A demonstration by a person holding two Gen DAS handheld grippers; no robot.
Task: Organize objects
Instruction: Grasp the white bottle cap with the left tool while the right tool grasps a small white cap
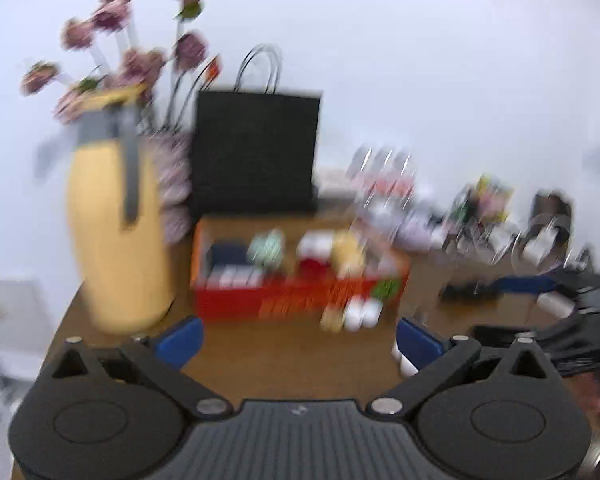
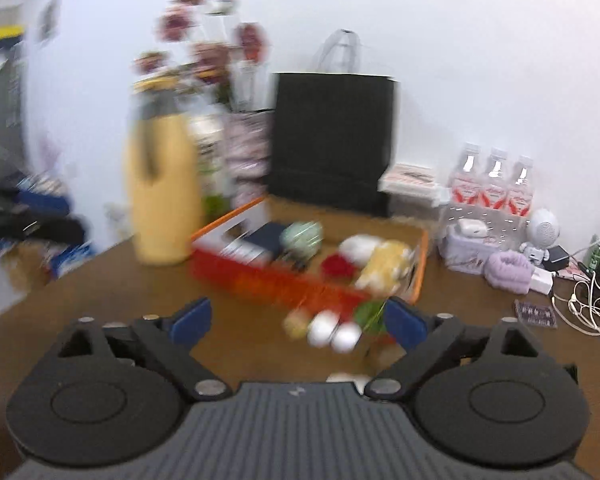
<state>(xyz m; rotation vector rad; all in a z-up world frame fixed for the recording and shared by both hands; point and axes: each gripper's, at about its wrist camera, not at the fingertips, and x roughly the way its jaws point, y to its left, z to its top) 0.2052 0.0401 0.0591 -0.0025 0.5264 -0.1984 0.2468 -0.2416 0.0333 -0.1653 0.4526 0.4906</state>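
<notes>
Right wrist fisheye puts the likeliest next target closest: a small cluster of loose items, two white rounded pieces and a tan one (image 2: 324, 330), lying on the brown wooden bench (image 2: 240, 344) just in front of the orange-red open cardboard box (image 2: 284, 282). Blur hides what these pieces really are. They sit just ahead of the right gripper (image 2: 298, 322) and slightly toward its right blue finger, with nothing between them and the pads. Its jaws stand wide apart and empty.

From the left wrist view the same cluster (image 1: 350, 316) lies ahead and to the right of the left gripper (image 1: 298, 338), nearer its right blue finger (image 1: 418, 344) than its centre. This gripper is also spread wide, holding nothing.

Judging by both views, the right hand is the nearer one, needing only a short push forward; the left would have to swing sideways. The cluster's long axis seems to run across the right gripper's line, roughly parallel to the box's front wall, so the jaws would span it lengthwise unless one piece is singled out.

Already in the box are a dark blue flat case (image 2: 270, 238), a pale green ball-like thing (image 2: 302, 234) and a yellow and white soft toy (image 2: 380, 260). A tall yellow vase with pink flowers (image 2: 162, 200) stands left of the box, well clear of the path.
</notes>
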